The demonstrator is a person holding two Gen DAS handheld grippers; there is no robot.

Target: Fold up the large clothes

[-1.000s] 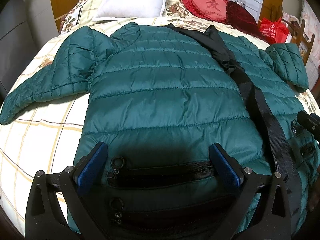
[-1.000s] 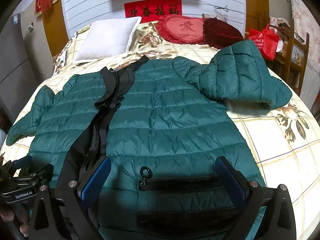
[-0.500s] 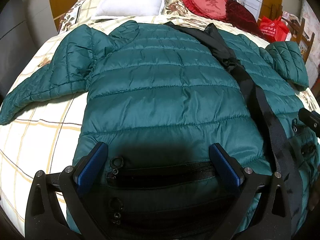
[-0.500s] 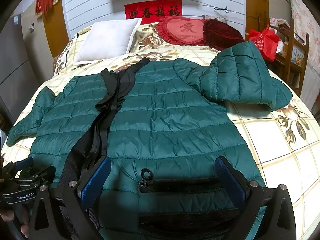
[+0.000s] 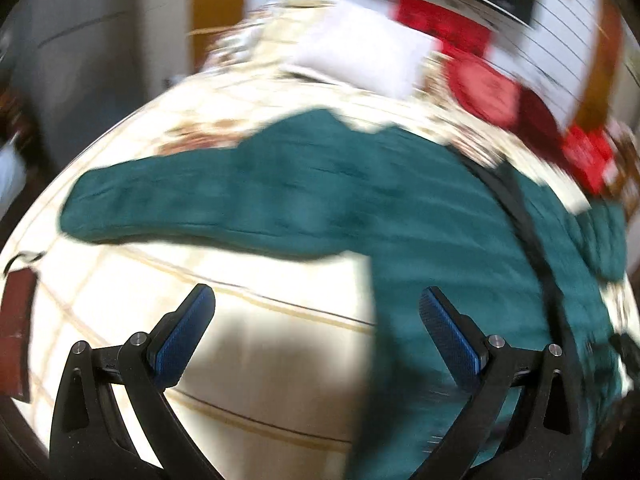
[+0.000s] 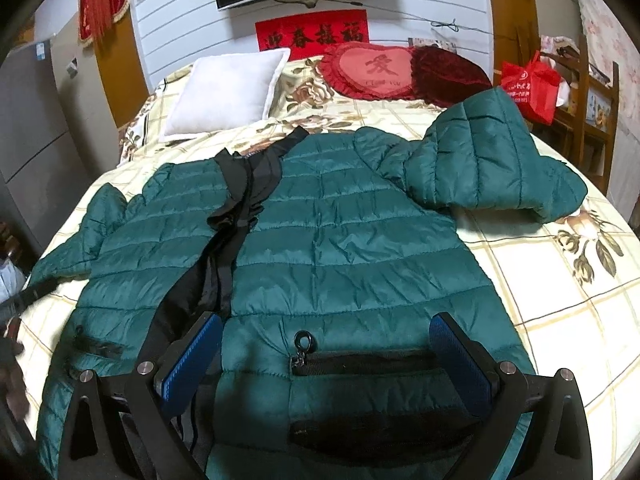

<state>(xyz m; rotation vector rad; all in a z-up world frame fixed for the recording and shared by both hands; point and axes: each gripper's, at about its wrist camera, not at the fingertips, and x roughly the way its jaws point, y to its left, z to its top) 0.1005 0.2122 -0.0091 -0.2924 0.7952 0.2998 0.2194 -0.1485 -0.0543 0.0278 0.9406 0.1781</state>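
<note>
— Green quilted fabric is seen ahead of both pairs of fingers; what is it, and where is it laid?

— It is a padded jacket (image 6: 340,248), spread flat, front side up, on a bed (image 6: 560,280) covered with a checked, flowered sheet. Its black front band (image 6: 228,248) runs from the collar down toward the hem.

— How is the right gripper (image 6: 325,354) placed?

— It is held low over the hem. Its blue-padded fingers (image 6: 460,364) are spread wide, with nothing pinched between them. A zipped pocket (image 6: 360,360) and its ring pull are framed in the gap. The black band passes just outside the left-hand finger.

— And the sleeve on that side?

— The right sleeve (image 6: 492,160) is seen doubled over on itself, well beyond the right-hand finger, resting against the shoulder.

— What is shown for the left gripper (image 5: 316,332)?

— That view is heavily blurred. The fingers (image 5: 184,336) are parted wide and nothing is gripped. Bare sheet is seen between them; the jacket's edge is reached only by the right-hand finger (image 5: 452,340). The left sleeve (image 5: 192,208) is stretched out across the sheet, well ahead of the fingertips and toward the left-hand finger's side.

— Anything beyond the jacket?

— A white pillow (image 6: 228,96) and a red heart-shaped cushion (image 6: 376,70) are set at the head of the bed, far past the fingertips.
</note>
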